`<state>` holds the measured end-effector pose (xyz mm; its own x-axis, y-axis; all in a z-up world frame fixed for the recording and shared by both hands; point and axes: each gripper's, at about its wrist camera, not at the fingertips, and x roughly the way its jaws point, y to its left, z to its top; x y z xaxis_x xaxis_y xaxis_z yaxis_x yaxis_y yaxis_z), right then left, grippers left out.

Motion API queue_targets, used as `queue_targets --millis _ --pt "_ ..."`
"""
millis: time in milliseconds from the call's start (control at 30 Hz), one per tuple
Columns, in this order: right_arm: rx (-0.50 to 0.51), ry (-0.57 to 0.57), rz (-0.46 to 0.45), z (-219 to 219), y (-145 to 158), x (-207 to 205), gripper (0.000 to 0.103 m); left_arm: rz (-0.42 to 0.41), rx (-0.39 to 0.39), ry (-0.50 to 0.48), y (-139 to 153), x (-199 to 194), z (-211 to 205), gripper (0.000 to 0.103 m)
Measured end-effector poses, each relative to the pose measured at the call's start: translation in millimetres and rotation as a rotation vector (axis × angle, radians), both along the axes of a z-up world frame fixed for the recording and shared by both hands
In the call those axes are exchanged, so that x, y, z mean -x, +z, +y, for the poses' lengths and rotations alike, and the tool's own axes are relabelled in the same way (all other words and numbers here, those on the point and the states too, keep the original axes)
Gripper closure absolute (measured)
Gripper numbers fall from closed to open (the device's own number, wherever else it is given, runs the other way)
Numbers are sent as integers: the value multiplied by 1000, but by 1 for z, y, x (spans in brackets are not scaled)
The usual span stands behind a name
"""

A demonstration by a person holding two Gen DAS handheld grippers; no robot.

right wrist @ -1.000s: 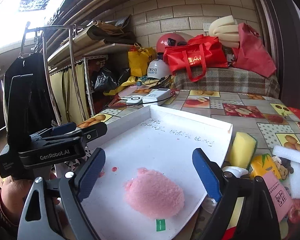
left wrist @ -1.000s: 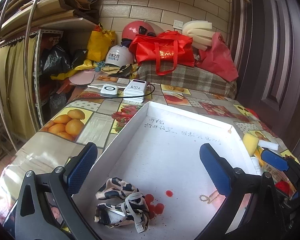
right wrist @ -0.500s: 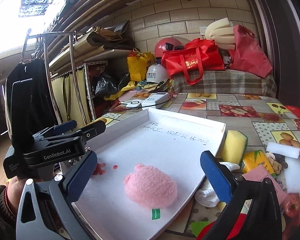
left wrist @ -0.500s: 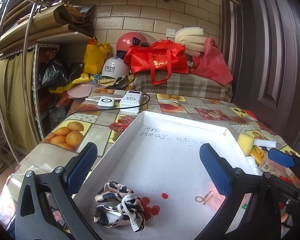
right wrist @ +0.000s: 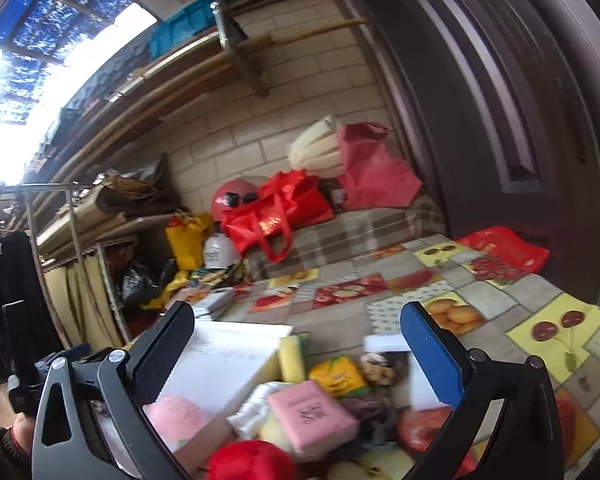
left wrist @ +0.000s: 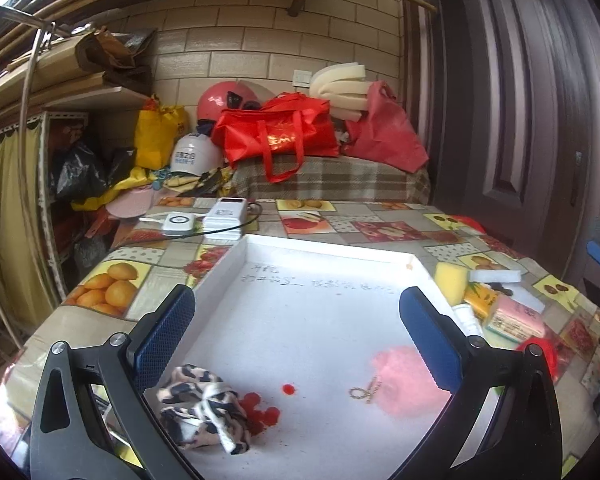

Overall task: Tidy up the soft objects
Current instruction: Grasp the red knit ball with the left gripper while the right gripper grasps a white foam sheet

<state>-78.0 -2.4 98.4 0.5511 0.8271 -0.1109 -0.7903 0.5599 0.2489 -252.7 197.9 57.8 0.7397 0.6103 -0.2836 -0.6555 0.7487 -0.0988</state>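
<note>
A white tray (left wrist: 324, 256) lies on the fruit-print table. In it lie a leopard-print cloth (left wrist: 202, 408) at the near left and a pink fluffy pad (left wrist: 404, 380) at the near right, also in the right wrist view (right wrist: 176, 410). My left gripper (left wrist: 296, 336) is open and empty above the tray. My right gripper (right wrist: 298, 348) is open and empty above a pile right of the tray: a pink packet (right wrist: 312, 410), a yellow sponge (right wrist: 292, 358), a yellow pack (right wrist: 338, 372), a red fluffy ball (right wrist: 248, 460) and a white cloth (right wrist: 252, 408).
A power bank (left wrist: 225, 216) and a white charger (left wrist: 176, 223) with a cable lie beyond the tray. Red bags (left wrist: 280, 136), helmets and foam crowd the table's far end. A dark door (left wrist: 520, 120) stands on the right. A metal rack (left wrist: 28, 120) stands on the left.
My right gripper has swung right and up, off the tray and the pink pad, over the pile beside it. My left gripper has drawn back a little; the pink pad now shows in its view.
</note>
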Motion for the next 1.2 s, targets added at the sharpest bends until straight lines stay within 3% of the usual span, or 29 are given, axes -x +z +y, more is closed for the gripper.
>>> queue_targets --millis 133,200,300,400,467,600,700,833,867,933,1000,1033,1133,1200 --pt "104 -61 27 -12 -8 -35 0 -4 27 -201 2 -20 -33 0" --pt "175 -79 53 -15 -15 -51 0 19 -6 -303 6 -35 -57 0" --pt "263 -97 148 -20 -28 -72 0 109 -93 -422 9 -65 -96 0" --pt "327 -93 213 -22 -38 -86 0 248 -154 -512 -1 -98 -129 0" --pt "362 -70 236 -19 -43 -89 0 290 -130 -536 -7 -115 -138 0" --pt "488 -34 231 10 -55 -95 0 319 10 -545 -18 -141 -130 1" --pt "528 -13 244 32 -61 -105 2 321 25 -548 -19 -141 -128 5" --pt "607 20 312 53 -73 -119 17 342 10 -555 -18 -143 -133 5" --pt "626 21 333 55 -76 -122 26 356 6 -557 -19 -145 -136 5" --pt "625 23 349 53 -77 -124 29 387 -10 -557 -22 -149 -141 5" --pt "618 24 352 51 -76 -124 44 417 -26 -559 -25 -153 -144 5" --pt "613 29 353 50 -75 -123 48 435 -35 -557 -27 -155 -146 7" --pt "589 41 353 47 -73 -123 50 505 -33 -531 -36 -165 -146 46" --pt "561 33 349 42 -69 -122 50 496 -22 -538 -37 -164 -144 47"
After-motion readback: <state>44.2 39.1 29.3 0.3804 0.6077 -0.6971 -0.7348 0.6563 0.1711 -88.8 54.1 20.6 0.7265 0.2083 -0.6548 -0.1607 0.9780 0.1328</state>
